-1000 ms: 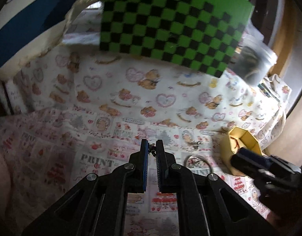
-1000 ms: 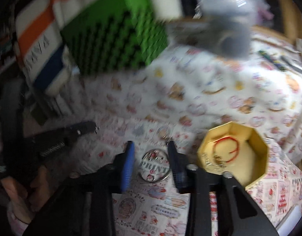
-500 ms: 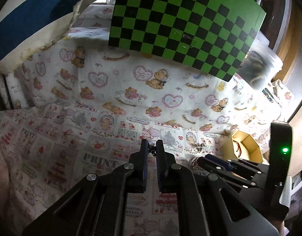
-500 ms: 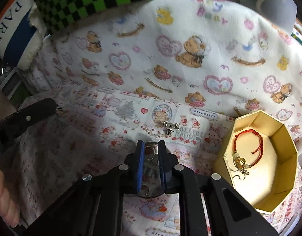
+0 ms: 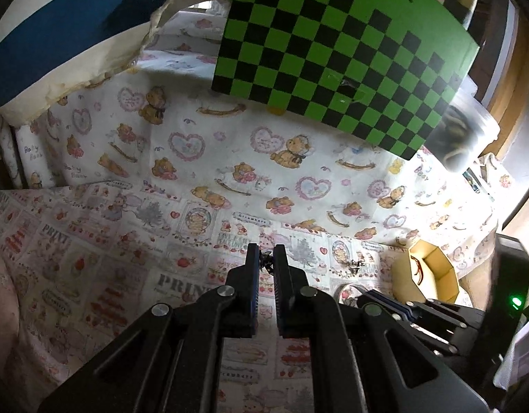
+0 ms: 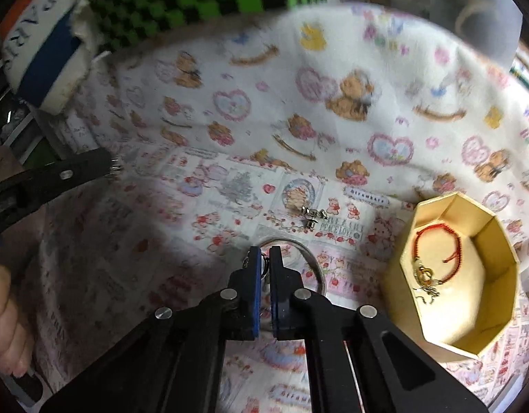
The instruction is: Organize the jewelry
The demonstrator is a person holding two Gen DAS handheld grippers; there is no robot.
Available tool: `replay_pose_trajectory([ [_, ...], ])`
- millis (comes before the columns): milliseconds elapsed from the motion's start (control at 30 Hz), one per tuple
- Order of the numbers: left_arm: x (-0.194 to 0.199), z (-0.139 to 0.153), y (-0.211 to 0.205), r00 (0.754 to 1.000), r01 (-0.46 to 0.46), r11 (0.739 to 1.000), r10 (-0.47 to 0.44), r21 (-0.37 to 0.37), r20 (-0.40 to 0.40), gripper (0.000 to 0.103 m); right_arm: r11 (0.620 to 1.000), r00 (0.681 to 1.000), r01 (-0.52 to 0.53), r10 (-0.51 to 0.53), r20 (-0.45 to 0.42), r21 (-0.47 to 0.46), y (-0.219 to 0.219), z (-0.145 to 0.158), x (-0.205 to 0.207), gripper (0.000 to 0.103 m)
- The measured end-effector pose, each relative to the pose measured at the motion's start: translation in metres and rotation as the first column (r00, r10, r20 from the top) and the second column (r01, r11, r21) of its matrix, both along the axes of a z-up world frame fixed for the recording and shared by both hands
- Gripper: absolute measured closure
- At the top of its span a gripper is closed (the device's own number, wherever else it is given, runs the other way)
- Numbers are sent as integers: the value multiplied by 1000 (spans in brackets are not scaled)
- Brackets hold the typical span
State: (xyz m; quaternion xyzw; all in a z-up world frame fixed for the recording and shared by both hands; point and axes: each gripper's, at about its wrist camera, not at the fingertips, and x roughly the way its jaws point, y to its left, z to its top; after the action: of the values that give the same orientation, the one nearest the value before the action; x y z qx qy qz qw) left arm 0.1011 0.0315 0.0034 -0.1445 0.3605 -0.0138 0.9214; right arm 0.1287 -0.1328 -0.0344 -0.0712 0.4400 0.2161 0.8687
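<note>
Silver bangle is pinched at its near rim by the right claw, whose two blue pads are squeezed together on the thin metal. The rest of the ring lies on the printed cloth that covers the table, just left of the yellow box. A red string bracelet sits inside that box. Two small earrings lie on the cloth just beyond the bangle.

The left claw is nearly shut on a tiny dark piece of jewelry, too small to name, and is held up over the cloth.

The job now looks like carrying the bangle to the box. Lift it straight up first so it does not drag and bump the earrings. Keep the squeeze firm, because thin round metal can slip or swing. Move slowly to the right, go over the box wall, and let go low inside so it does not bounce out.
</note>
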Motion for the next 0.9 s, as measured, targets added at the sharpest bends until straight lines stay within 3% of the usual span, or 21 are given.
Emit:
replay_pose_trajectory([
  [267,-14,14,-12,999,26,999,-27,20,46,96,998,992,-7,-2,129,70,-24,44,-41,98],
  [633,-38,38,-46,982,102,992,-112,74,149,96,985,948,40,-91,304,170,-82,94,-86,98],
  [767,-47,44,-56,961,153,985,-167,79,222,96,975,933,63,-133,334,213,-99,102,-87,98],
  [900,-50,46,-62,950,199,979,-205,49,237,96,962,932,98,-178,317,254,-120,104,-82,98],
])
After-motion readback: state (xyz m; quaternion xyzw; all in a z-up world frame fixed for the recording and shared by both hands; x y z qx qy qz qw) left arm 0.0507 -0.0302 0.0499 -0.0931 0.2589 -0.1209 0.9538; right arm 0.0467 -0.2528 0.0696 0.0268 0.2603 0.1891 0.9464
